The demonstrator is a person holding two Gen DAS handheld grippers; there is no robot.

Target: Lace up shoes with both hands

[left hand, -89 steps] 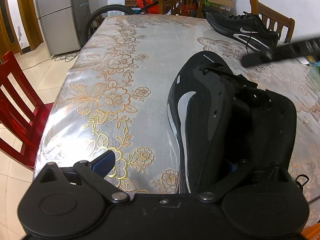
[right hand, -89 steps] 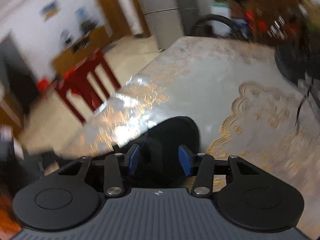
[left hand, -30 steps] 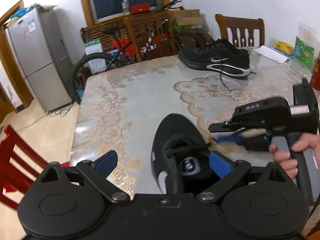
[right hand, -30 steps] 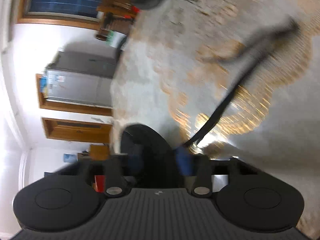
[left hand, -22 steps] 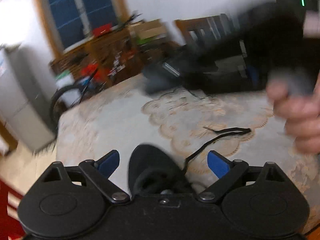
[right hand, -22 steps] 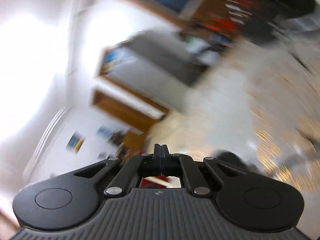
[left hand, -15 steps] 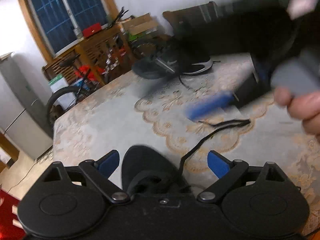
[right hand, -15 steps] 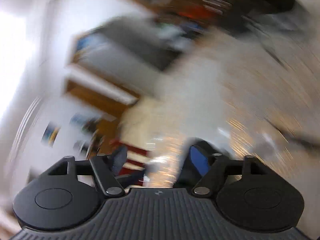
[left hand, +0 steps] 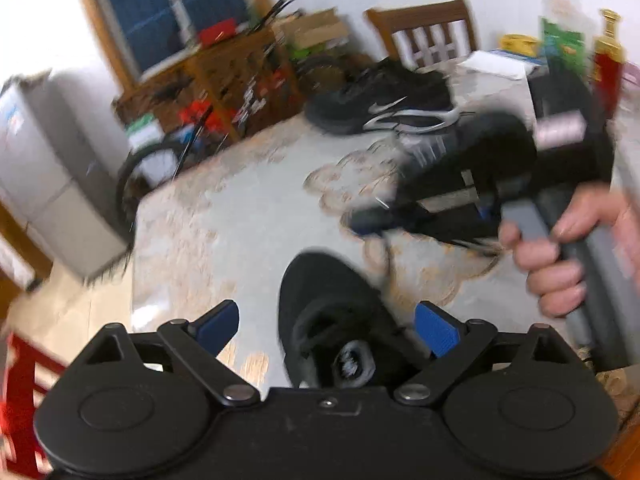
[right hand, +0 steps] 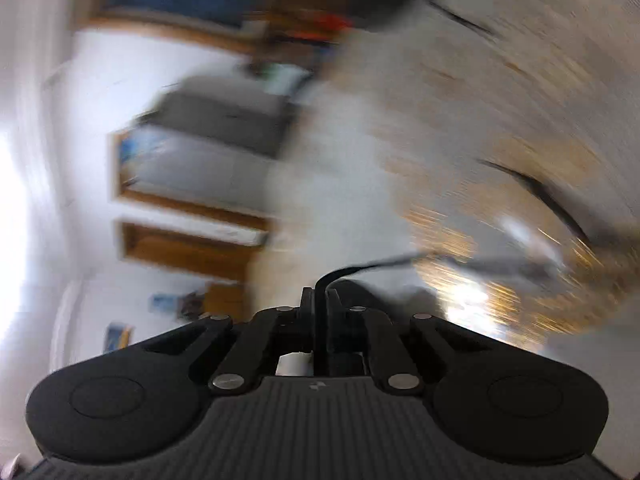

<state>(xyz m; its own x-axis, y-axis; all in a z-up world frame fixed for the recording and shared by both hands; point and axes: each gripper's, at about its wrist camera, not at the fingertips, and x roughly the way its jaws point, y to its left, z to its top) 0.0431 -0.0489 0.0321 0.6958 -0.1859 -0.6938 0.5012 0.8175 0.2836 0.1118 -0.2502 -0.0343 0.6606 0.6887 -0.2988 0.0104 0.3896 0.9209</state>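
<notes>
A black shoe lies on the patterned table, toe pointing away, between the blue pads of my left gripper, which stands wide open around it without touching. My right gripper is held by a hand at the right, its tip above and right of the shoe's toe. In the right wrist view the right gripper is shut on a black shoelace that runs off to the right, blurred. The lace drops from the tip toward the shoe.
A second black shoe with a white swoosh sits at the table's far side. A wooden chair stands behind it, a bicycle and fridge to the left, a red chair near left. Packets and a red bottle stand far right.
My right gripper opened, then shut on the shoelace and now pulls it up off the table. The left gripper stayed open over the shoe and dipped slightly.
</notes>
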